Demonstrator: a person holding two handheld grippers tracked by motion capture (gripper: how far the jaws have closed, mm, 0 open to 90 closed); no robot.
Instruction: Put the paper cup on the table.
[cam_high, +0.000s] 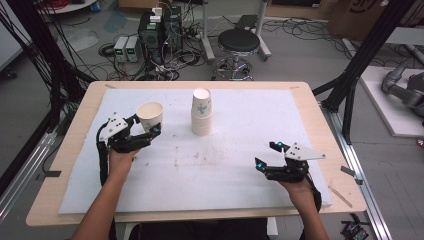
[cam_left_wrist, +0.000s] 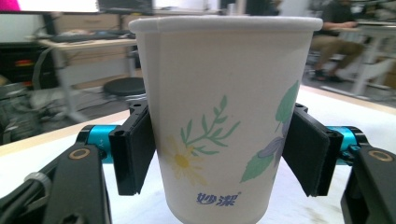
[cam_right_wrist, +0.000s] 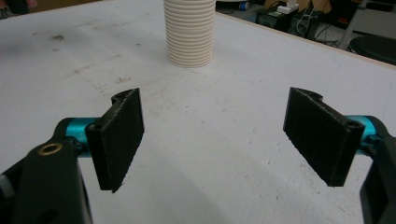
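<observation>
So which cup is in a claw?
The single cup at the left, gripped by the left claw; the stack stands free mid-table.

The paper cup's (cam_left_wrist: 224, 121) base is cropped in the left gripper view; the cup stack's (cam_right_wrist: 190, 32) top is cropped in the right gripper view.

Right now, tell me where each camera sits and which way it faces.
High view: above the person's side, looking forward and down at the white mat; both forearms, left claw, right claw.
Left gripper view: along its jaws, shut on a flowered paper cup.
Right gripper view: along open jaws toward the cup stack, also in the high view.
</observation>
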